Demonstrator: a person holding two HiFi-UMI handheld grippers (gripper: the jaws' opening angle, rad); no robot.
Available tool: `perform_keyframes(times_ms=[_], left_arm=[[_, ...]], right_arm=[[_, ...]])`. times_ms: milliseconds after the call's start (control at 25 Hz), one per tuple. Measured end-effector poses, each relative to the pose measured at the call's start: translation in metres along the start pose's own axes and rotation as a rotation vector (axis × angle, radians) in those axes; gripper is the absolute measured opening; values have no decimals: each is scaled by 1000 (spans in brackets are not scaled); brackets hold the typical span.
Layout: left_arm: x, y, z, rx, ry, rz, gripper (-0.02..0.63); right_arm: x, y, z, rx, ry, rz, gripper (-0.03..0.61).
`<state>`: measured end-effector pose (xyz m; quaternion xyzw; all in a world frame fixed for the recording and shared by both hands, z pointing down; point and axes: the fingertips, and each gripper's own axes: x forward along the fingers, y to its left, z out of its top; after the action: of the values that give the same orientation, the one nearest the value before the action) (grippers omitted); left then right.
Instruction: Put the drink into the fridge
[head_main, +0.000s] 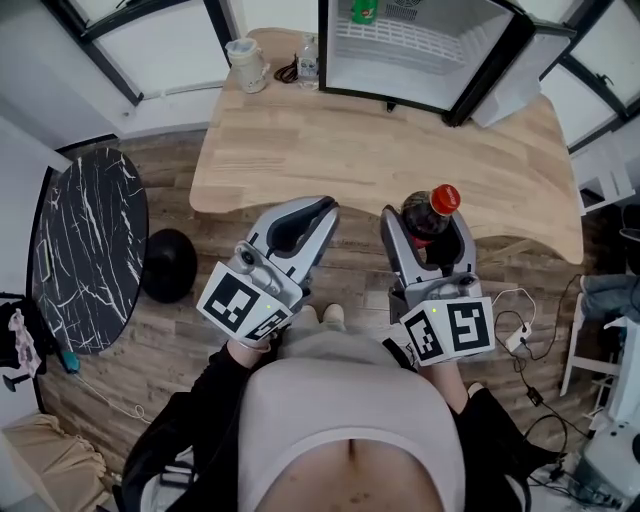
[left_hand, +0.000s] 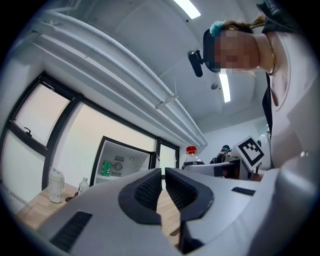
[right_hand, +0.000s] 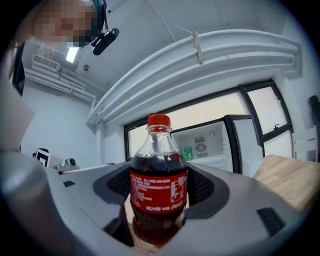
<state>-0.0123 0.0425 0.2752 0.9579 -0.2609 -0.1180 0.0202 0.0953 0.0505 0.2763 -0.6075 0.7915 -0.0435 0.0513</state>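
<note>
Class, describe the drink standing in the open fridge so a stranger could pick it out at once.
At the far edge of the wooden table stands a small fridge, door open. On its white shelf stands the green drink. It alone is green and inside: the dark cola bottle is in the right gripper's jaws, the clear bottle on the table.

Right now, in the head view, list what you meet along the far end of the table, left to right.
White lidded cup → small clear bottle → green can → open fridge door.
</note>
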Motion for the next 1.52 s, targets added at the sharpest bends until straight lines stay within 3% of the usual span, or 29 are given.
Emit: perform_keyframes(times_ms=[320, 880, 1200, 1520], left_arm=[[11, 7, 3, 13, 12, -6, 26], [10, 16, -11, 13, 40, 59, 26], [35, 44, -16, 8, 24, 47, 28], [90, 105, -19, 10, 12, 12, 26]], right_arm=[[11, -5, -2, 12, -2, 9, 322], [22, -15, -10, 27, -1, 47, 322], [54, -33, -10, 26, -6, 31, 322], [120, -68, -4, 15, -20, -2, 322]])
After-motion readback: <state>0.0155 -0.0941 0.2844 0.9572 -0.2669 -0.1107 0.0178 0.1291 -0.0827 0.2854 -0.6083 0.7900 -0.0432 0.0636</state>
